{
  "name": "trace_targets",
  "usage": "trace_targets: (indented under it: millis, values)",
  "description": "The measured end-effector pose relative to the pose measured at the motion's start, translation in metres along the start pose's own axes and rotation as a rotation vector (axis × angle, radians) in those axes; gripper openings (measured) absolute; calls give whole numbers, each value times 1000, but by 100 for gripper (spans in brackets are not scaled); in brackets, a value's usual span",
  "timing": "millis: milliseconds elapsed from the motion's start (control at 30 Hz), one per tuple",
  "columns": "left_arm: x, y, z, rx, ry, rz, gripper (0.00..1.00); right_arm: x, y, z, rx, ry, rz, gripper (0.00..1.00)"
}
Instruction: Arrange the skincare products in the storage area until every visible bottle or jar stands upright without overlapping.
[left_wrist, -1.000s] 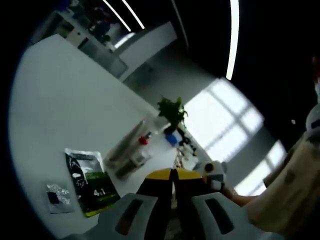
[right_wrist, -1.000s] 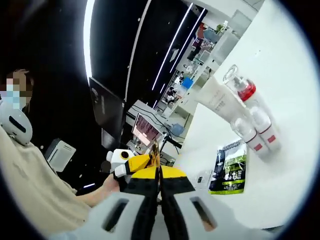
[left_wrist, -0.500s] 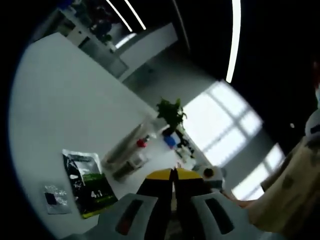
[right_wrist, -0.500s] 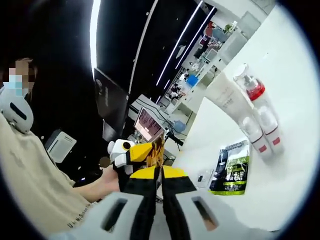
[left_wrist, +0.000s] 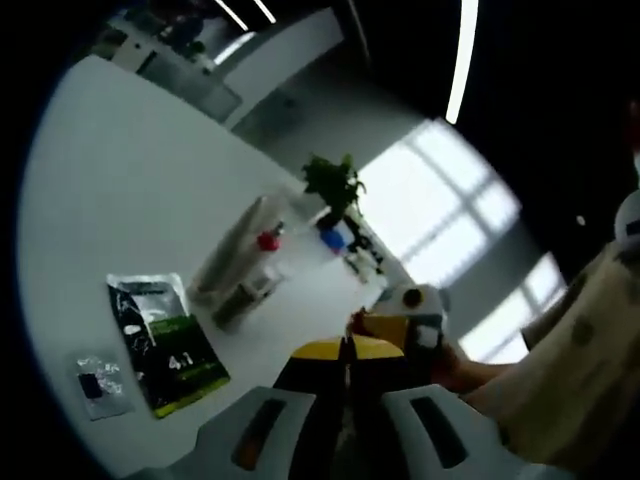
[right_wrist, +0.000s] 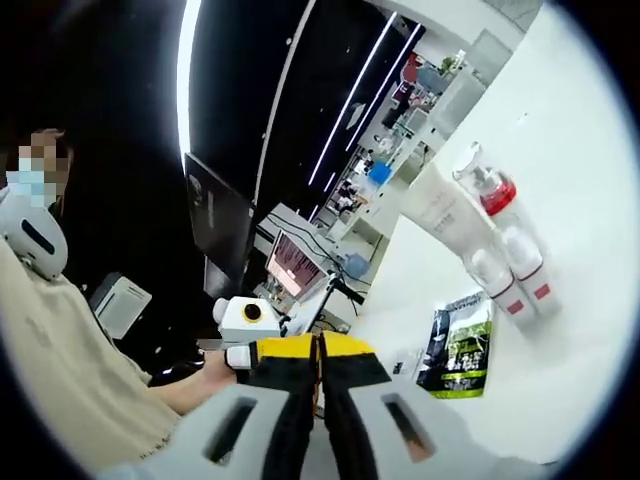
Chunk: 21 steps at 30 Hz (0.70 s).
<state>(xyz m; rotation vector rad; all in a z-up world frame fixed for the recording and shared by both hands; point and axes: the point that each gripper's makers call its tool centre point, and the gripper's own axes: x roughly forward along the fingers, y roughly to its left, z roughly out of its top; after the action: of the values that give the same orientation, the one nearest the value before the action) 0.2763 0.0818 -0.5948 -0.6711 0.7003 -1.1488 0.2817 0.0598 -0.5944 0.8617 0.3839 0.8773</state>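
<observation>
Lying flat on the white table (left_wrist: 120, 180), up and to the left of the left gripper (left_wrist: 346, 350), a cluster of skincare bottles (left_wrist: 235, 270) rests side by side, one with a red cap (left_wrist: 268, 241). A dark sachet (left_wrist: 165, 345) and a small packet (left_wrist: 95, 382) lie left of those jaws, which are pressed together on nothing. In the right gripper view, the right gripper (right_wrist: 320, 345) is likewise closed and empty; the bottles (right_wrist: 500, 260) lie up to its right, the sachet (right_wrist: 460, 345) just right.
</observation>
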Motion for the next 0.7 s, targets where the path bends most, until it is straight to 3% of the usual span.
trace_targets:
  millis: [200, 433, 700]
  values:
    - [0, 6, -5, 15, -7, 12, 1, 1, 0, 2, 13, -17, -6, 1]
    - [5, 5, -29, -17, 38, 2, 3, 0, -7, 7, 54, -57, -35, 1]
    - [3, 8, -31, -27, 37, 12, 3, 2, -12, 5, 43, -48, -68, 1]
